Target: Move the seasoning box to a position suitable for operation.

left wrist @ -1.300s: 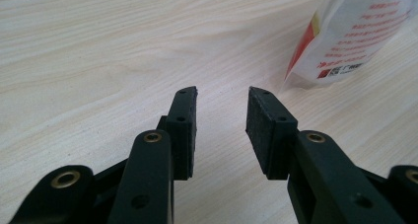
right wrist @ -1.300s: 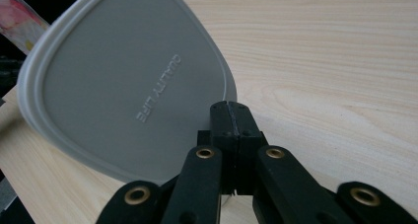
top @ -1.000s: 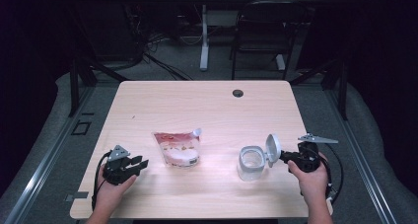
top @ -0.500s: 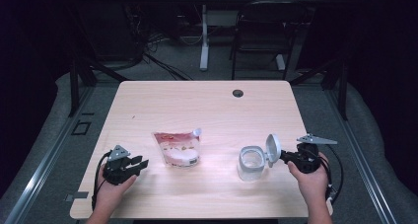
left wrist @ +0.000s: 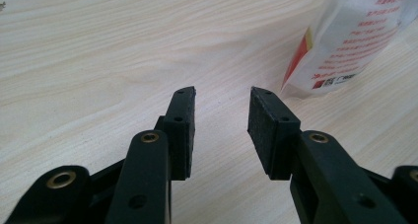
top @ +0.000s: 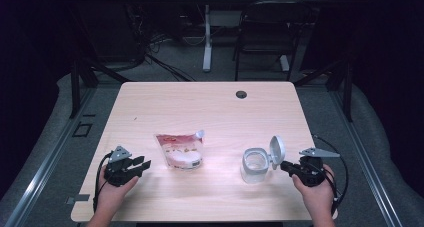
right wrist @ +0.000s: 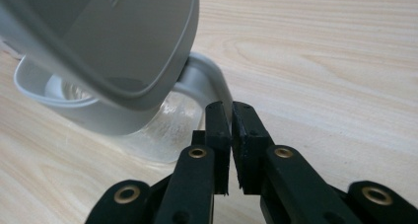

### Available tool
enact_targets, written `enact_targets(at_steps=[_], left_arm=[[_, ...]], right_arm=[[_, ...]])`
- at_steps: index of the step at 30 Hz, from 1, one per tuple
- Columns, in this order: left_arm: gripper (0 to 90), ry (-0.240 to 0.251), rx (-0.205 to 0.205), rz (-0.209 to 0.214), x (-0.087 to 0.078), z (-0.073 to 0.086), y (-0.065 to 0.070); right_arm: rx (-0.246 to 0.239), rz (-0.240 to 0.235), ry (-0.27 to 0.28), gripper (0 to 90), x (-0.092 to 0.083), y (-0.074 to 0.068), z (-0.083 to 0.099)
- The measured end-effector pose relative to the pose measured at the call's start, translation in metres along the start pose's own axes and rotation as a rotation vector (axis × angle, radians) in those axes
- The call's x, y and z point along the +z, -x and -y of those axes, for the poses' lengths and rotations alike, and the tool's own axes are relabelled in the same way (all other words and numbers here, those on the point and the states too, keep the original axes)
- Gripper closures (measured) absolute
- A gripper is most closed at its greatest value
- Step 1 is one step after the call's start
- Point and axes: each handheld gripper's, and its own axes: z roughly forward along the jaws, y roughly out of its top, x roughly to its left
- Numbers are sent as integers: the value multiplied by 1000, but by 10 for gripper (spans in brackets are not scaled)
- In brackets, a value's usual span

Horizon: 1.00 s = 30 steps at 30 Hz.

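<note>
Jar [top: 253, 165], lid [top: 276, 149] flipped open near table's [top: 210, 107] right edge: right gripper [top: 285, 165] has just loosened, nearly together, empty; left gripper [top: 144, 164] apart, empty beside pouch [top: 181, 149].

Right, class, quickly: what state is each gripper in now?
Left gripper: open, holding nothing.
Right gripper: jaws just opening a crack, nothing between them, beside the clear plastic grey-lidded jar.

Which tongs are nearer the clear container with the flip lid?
Right. The right tongs sit just beside the container, at its raised lid's hinge; the left tongs lie far across, beyond the pouch.
</note>
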Motion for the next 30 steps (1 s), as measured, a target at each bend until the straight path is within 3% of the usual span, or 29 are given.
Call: enact_targets(at_steps=[7,17,30], left_arm=[[634,0,0,-1,-1,1,0],[634,-3,-2,-3,0,2,0],[634,-14,-7,-11,-1,5,-1]], right_arm=[[-27,11,-30,799,8,-7,5],[-21,0,-24,810,14,-6,3],[-21,25,3,802,22,-1,-5]])
